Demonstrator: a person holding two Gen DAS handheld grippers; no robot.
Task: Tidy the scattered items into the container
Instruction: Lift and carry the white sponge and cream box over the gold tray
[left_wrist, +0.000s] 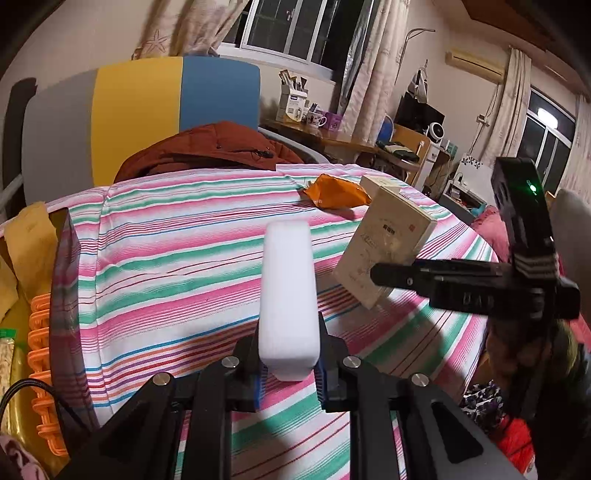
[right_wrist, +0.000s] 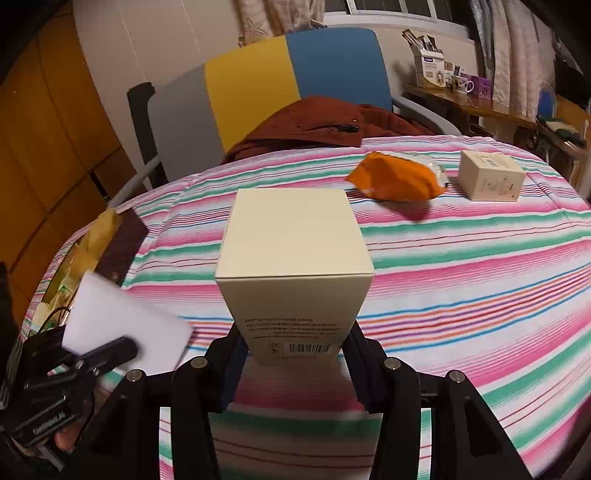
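Carrying two items at once: left gripper (left_wrist: 288, 373) pinches a white rectangular foam block (left_wrist: 287, 295), soft-looking, matte, rounded corners; right gripper (right_wrist: 293, 354) clamps a cream cardboard carton (right_wrist: 293, 258), rigid, crisp-edged, barcode on its near end. Both are held above the striped cloth-covered table (right_wrist: 461, 266). An orange crinkled packet (right_wrist: 397, 177) and a small cream box (right_wrist: 491, 181) remain at far right. Next, judging by layout: swing left to the orange plastic basket (left_wrist: 40, 332) and release.

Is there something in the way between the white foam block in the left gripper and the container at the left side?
Nothing visible blocks it. The left gripper holds the white foam block above the striped cloth, and the container lies to its left past bare cloth. The right gripper with the cream box is on the other side.
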